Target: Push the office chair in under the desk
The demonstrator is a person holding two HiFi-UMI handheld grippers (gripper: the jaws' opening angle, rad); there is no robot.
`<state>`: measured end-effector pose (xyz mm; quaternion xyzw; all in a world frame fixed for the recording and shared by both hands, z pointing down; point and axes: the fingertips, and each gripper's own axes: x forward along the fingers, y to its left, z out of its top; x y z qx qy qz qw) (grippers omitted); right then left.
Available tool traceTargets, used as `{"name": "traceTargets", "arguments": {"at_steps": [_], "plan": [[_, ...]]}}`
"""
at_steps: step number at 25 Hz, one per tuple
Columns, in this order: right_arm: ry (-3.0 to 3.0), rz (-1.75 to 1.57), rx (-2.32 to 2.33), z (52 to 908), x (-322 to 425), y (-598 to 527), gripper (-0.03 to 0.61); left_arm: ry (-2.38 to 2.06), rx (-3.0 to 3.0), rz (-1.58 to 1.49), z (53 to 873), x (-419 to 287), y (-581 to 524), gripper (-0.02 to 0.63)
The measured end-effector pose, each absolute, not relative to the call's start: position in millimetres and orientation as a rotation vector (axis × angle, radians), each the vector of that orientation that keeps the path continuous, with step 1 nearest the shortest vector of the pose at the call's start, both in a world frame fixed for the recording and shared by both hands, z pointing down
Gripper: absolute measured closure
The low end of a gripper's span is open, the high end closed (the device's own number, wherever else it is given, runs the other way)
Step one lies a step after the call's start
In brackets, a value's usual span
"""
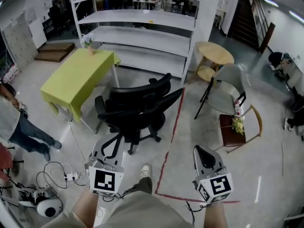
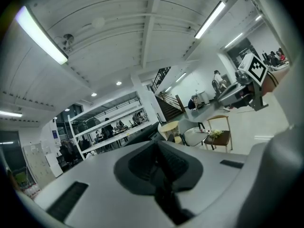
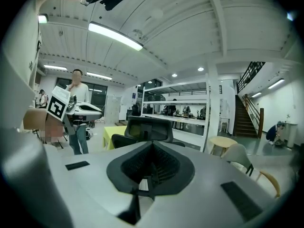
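Observation:
A black office chair (image 1: pixel 137 110) stands on the floor with its back toward me, just to the right of the desk under a yellow-green cloth (image 1: pixel 78 77). The chair is apart from the desk, not under it. My left gripper (image 1: pixel 108 147) hovers just short of the chair's wheeled base, shut and empty. My right gripper (image 1: pixel 203 152) is level with it further right, over bare floor, also shut and empty. In the right gripper view the chair back (image 3: pixel 147 126) shows beyond the closed gripper (image 3: pixel 152 163). The left gripper view shows its gripper (image 2: pixel 159 158) closed.
White shelving (image 1: pixel 142 27) stands behind the desk. A round wooden table (image 1: pixel 214 55), a grey chair (image 1: pixel 228 87) and a wooden chair with flowers (image 1: pixel 237 127) are at the right. Red floor tape (image 1: pixel 173 127) runs beside the chair. Cables (image 1: pixel 66 175) and a person (image 1: pixel 14 122) are at the left.

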<state>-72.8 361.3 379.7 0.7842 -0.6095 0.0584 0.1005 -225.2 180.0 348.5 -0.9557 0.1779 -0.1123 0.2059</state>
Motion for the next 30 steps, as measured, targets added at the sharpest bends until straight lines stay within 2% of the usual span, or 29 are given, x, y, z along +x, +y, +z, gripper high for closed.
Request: {"name": "traceTargets", "arguments": {"at_steps": [4, 12, 18, 30], "plan": [[-1.842, 0.222, 2.293, 383.8, -42.9, 321.0, 0.568, 0.508, -2.664, -0.398, 364.2, -200.5, 142.8, 0.579], [-1.888, 0.271, 2.066, 403.5, -2.2, 226.0, 0.486, 0.399, -2.622, -0.649, 409.0, -157.5, 72.7, 0.500], [-1.910, 0.324, 1.853, 433.1, 16.5, 159.5, 0.428, 0.267, -2.588, -0.818, 448.4, -143.1, 31.0, 0.404], [-1.902, 0.358, 1.398, 485.0, 47.0, 91.9, 0.336, 0.079, -2.482, -1.105, 503.2, -130.5, 3.3, 0.396]]}}
